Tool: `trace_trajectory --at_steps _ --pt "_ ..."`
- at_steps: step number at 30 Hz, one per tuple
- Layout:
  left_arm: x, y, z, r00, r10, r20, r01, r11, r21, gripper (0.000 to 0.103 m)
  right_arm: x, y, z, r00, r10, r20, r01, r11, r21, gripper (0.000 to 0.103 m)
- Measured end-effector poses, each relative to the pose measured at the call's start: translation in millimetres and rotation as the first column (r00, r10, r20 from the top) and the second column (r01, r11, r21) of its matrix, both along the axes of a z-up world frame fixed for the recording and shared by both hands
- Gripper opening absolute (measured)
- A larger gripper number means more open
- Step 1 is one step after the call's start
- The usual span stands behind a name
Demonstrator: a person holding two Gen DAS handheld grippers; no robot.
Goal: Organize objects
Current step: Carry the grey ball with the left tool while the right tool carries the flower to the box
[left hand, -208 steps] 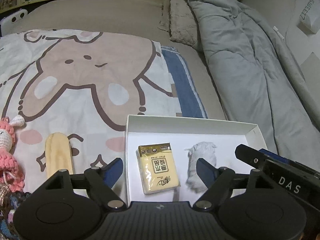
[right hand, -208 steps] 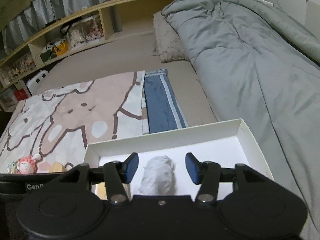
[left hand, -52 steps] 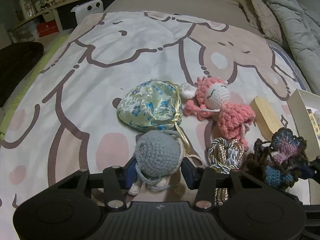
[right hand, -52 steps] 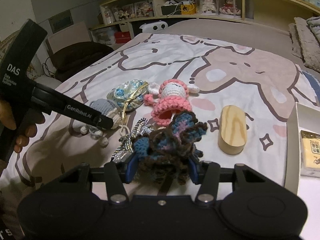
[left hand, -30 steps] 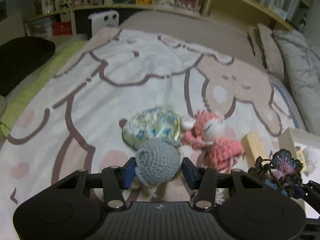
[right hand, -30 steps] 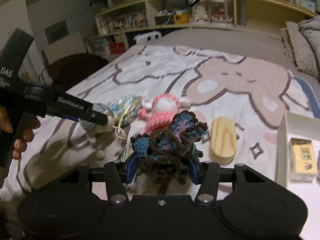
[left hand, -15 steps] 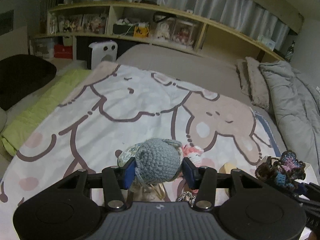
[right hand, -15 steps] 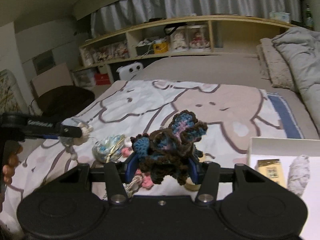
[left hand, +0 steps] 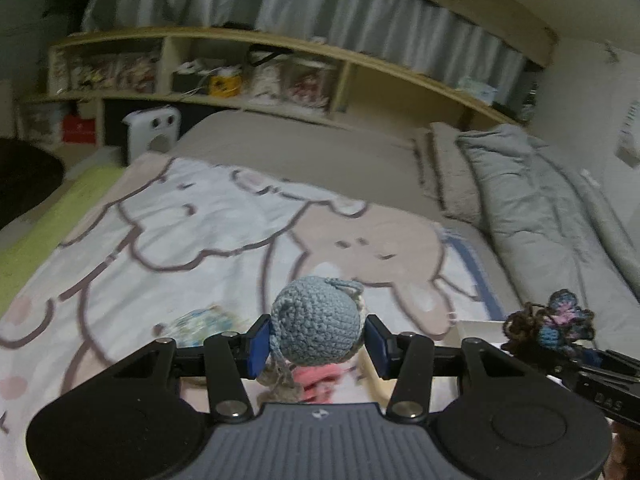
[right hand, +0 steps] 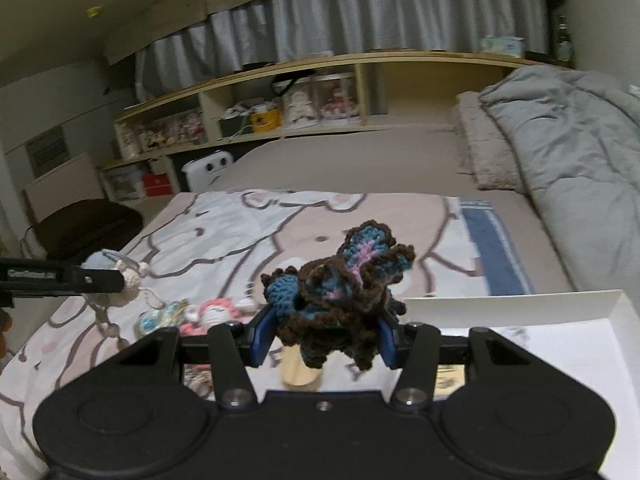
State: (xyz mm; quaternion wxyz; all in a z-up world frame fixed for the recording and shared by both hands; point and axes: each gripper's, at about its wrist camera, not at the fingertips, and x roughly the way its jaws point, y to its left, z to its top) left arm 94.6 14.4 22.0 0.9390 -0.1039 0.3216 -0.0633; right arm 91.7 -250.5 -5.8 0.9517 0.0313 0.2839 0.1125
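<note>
Crocheted grey-blue doll [left hand: 316, 330] sits clamped between the blue pads of the left gripper [left hand: 316, 344], held up off the cartoon blanket [left hand: 180, 248], w/ its pale legs dangling below the jaws. Left gripper points fwd & somewhat down over the bed, roughly level side to side. Right gripper [right hand: 324, 336] is closed on a brown, blue & pink crochet piece [right hand: 340, 284], also lifted clear of the blanket, aimed fwd & slightly down. In the right view, the left gripper comes in from the left edge w/ the doll at its tip. White box [right hand: 560, 344] lies on the bed just right of the right gripper. Pink crochet doll [right hand: 216, 312], floral pouch [right hand: 160, 318] & wooden block [right hand: 298, 372] lie on the blanket below.
</note>
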Motion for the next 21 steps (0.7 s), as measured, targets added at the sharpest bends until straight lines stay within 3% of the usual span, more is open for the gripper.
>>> trace_trajectory --at_steps 12,21 --pt "0 -85 20 0.984 -0.169 0.061 0.172 0.984 -0.041 0.05 -10 -54 14 0.993 -0.12 0.004 0.119 0.992 0.039 0.053" --pt "-15 -148 11 0.939 -0.34 0.057 0.341 0.94 -0.019 0.05 -31 -86 14 0.975 -0.22 -0.044 0.222 0.973 0.061 0.053"
